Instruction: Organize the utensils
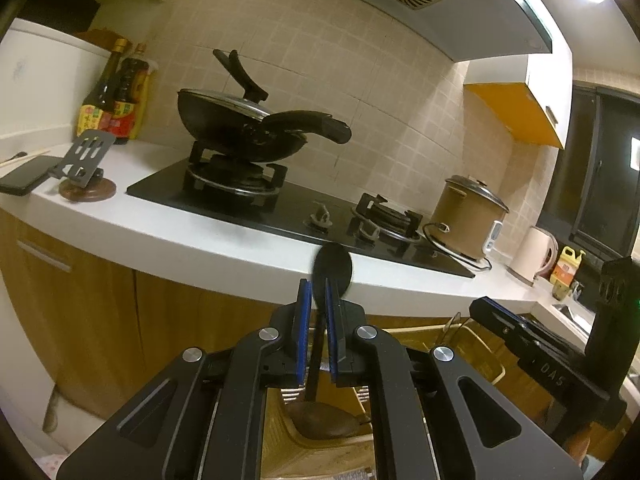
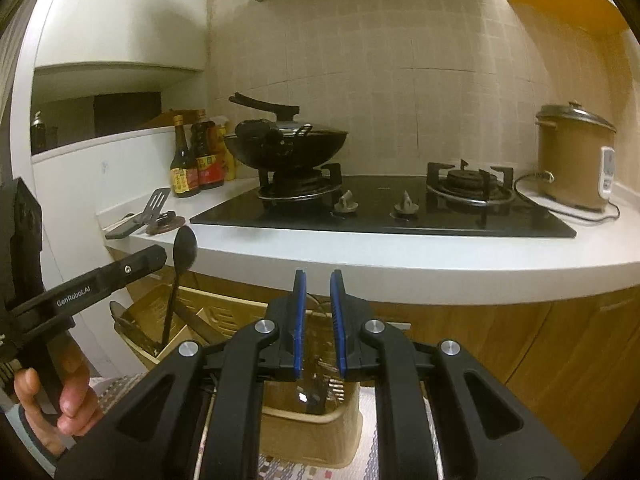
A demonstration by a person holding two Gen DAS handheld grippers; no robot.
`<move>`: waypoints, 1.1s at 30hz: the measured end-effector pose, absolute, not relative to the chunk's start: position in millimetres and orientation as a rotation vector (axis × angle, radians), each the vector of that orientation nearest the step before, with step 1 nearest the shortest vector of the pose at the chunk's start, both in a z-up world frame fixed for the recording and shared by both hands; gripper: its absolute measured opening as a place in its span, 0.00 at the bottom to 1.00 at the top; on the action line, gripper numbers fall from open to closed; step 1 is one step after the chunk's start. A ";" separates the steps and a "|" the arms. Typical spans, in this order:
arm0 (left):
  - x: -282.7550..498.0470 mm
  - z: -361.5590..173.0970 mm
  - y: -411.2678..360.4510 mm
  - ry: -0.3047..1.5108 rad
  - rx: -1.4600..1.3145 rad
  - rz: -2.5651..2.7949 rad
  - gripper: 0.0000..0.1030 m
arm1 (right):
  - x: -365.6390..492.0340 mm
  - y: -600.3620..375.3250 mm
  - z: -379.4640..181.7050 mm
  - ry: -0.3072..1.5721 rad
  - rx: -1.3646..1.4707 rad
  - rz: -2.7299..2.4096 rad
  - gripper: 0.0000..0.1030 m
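Left gripper (image 1: 316, 300) at bottom centre of its view pinches a black spoon (image 1: 334, 266), bowl up; the handle's lower end disappears behind the jaws above a dim, half-hidden wooden holder (image 1: 320, 426). Right gripper (image 2: 318, 300), low centre of its view, has jaws nearly together with nothing between them, over a beige basket (image 2: 312, 436) whose contents blur. Beyond, the desk (image 2: 400, 256), then the wok (image 2: 286, 148) at mid-frame.

I stood in a home kitchen: a 2-burner gas hob (image 2: 384, 208) carried a black wok (image 2: 286, 146), with a rice cooker (image 2: 572, 160), sauce bottles (image 2: 196, 160) and a tiled wall (image 2: 400, 60).
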State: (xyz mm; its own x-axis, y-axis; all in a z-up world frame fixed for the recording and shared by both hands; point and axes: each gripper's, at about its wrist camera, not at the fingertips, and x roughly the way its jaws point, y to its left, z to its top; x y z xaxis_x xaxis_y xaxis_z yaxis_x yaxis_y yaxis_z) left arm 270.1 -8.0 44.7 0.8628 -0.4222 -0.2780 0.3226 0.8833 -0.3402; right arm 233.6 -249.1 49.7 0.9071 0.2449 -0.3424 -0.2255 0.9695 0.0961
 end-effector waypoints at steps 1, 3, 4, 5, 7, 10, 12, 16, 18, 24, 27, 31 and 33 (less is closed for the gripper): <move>270.1 44.2 -7.3 0.359 -0.292 -0.402 0.05 | 232.8 -250.7 50.4 0.368 0.063 0.246 0.10; 271.1 41.9 -5.9 0.375 -0.296 -0.407 0.05 | 231.8 -253.7 52.2 0.392 0.080 0.269 0.10; 272.2 39.8 -5.5 0.388 -0.297 -0.414 0.05 | 231.7 -255.0 52.7 0.399 0.084 0.278 0.10; 273.4 38.1 -5.6 0.398 -0.297 -0.420 0.04 | 231.2 -256.2 53.7 0.405 0.089 0.287 0.10; 274.1 33.7 -6.7 0.409 -0.287 -0.426 0.03 | 230.1 -257.9 55.1 0.412 0.095 0.299 0.10; 270.9 36.2 -3.9 0.399 -0.297 -0.426 0.03 | 233.3 -259.8 56.7 0.443 0.118 0.329 0.10; 268.8 40.7 -1.1 0.392 -0.299 -0.426 0.03 | 237.3 -257.2 58.3 0.485 0.117 0.363 0.10; 260.7 48.4 9.5 0.403 -0.308 -0.430 0.03 | 249.1 -231.3 71.1 0.637 -0.024 0.484 0.11; 255.7 49.1 14.1 0.413 -0.308 -0.424 0.03 | 253.8 -216.6 75.4 0.717 -0.105 0.534 0.14; 240.1 45.3 30.6 0.456 -0.350 -0.413 0.12 | 253.9 -181.4 70.3 0.795 -0.300 0.535 0.27; 231.8 44.1 33.8 0.471 -0.337 -0.405 0.20 | 259.3 -159.8 64.1 0.869 -0.413 0.538 0.27; 223.8 43.4 35.0 0.468 -0.297 -0.379 0.20 | 273.6 -144.3 59.9 0.941 -0.496 0.518 0.27; 224.3 43.0 35.8 0.469 -0.293 -0.377 0.22 | 280.6 -141.1 57.4 0.978 -0.512 0.520 0.27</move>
State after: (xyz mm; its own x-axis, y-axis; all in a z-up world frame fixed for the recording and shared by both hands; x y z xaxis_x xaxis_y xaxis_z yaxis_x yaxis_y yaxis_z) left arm 224.3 35.8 43.0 0.8259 -0.4153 -0.3814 0.2832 0.8904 -0.3563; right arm 280.6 -141.1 57.4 0.4592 0.1794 -0.8700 -0.6208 0.7653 -0.1698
